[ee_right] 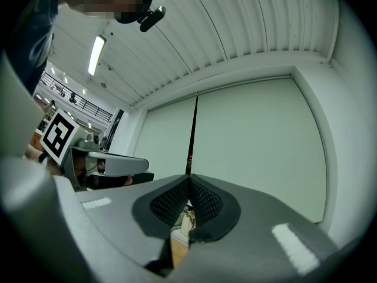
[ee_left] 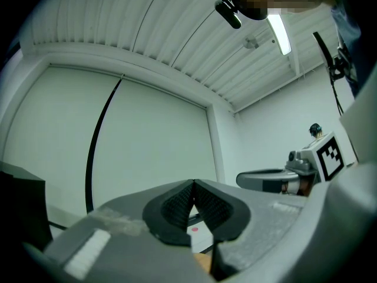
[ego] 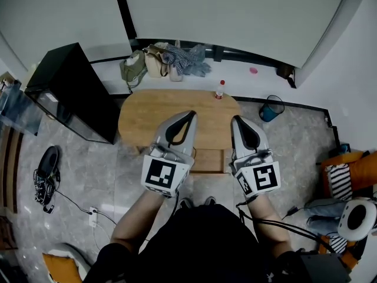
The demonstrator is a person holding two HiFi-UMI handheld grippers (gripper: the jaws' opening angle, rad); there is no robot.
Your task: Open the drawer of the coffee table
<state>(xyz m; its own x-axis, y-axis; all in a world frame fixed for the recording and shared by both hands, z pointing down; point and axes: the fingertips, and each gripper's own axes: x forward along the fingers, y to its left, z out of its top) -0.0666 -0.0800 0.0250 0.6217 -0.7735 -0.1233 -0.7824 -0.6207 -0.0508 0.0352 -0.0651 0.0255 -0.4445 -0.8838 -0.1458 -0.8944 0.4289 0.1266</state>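
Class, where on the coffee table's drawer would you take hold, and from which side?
Take the drawer by its front's top edge, coming from the near side in the head view: the front faces that way, under the coffee table rim. No handle is visible, so hooking that edge seems likeliest.

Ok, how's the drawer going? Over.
Left tool and right tool shut, empty, near coffee table. Drawer not gripped. Bottle on far edge, out of the way.
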